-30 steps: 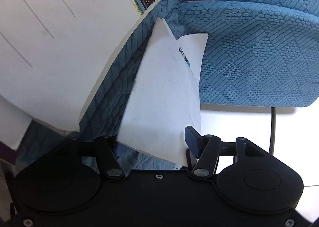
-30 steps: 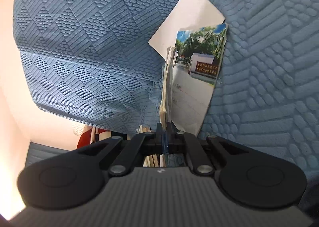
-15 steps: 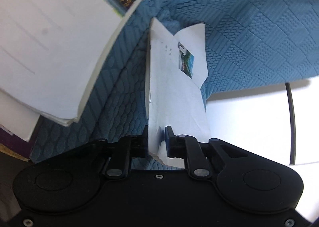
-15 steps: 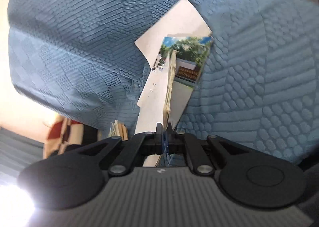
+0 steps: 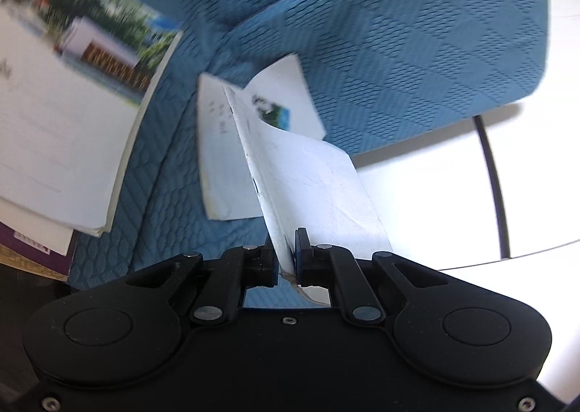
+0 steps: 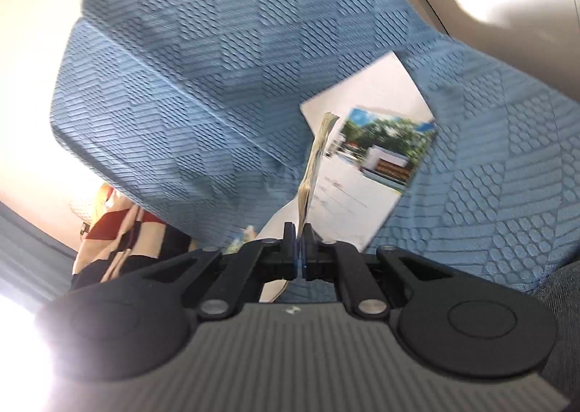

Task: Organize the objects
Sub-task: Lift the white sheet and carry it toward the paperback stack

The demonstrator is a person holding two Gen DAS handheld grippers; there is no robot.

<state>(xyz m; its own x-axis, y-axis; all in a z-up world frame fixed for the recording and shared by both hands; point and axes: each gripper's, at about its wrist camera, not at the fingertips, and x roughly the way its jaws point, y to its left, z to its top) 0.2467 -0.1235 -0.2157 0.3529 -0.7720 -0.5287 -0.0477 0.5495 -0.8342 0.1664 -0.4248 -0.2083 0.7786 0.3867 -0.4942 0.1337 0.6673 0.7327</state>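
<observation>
Left wrist view: left hand-held gripper point(image 5: 286, 252) clamped on white booklet point(image 5: 308, 180); right one point(image 6: 298, 249) on thicker notebook point(image 6: 315, 162).

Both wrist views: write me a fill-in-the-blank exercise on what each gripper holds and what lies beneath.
1. The left gripper is shut on a thin ____ booklet.
2. The right gripper pinches a thicker notebook seen ____-on.
3. The textured cushion under both is ____ in colour.
4. The photo on the notebook cover shows a building and green ____.

Missing words: white; edge; blue; trees
</observation>
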